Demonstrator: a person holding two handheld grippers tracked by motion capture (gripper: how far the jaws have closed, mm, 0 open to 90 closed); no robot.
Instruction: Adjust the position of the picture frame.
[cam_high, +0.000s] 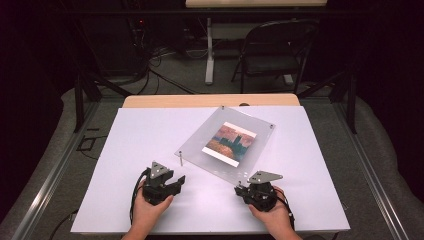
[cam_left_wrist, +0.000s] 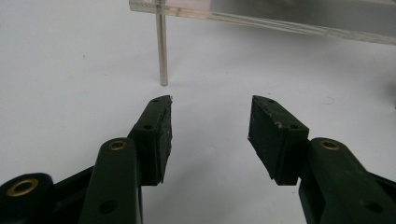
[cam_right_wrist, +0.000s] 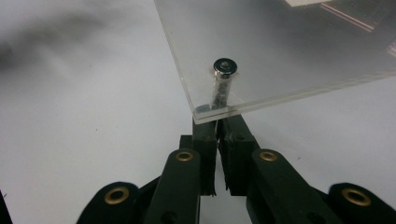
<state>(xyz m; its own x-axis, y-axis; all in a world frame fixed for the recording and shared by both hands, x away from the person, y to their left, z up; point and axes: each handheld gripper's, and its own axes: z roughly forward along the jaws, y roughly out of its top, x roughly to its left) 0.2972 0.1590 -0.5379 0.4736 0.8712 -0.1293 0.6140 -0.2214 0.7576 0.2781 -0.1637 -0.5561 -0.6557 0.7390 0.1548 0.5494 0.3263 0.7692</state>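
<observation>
A clear acrylic plate (cam_high: 250, 165) holding a small colourful picture (cam_high: 229, 144) stands on thin metal posts over the white sheet (cam_high: 150, 135). My left gripper (cam_high: 180, 181) rests on the sheet, open and with nothing between its fingers. In the left gripper view it (cam_left_wrist: 211, 100) points at the plate's left corner post (cam_left_wrist: 162, 51), a little short of it, with the plate's edge (cam_left_wrist: 280, 21) above. My right gripper (cam_high: 241, 187) sits at the plate's near corner. In the right gripper view it (cam_right_wrist: 217, 122) is shut on the corner post under the bolt head (cam_right_wrist: 225, 66).
The white sheet covers a wooden table whose far edge (cam_high: 210, 100) shows behind the plate. Beyond stand a folding chair (cam_high: 277, 50) and a white table leg (cam_high: 209, 50), with cables on the floor. Open sheet lies left of the plate and in front of both hands.
</observation>
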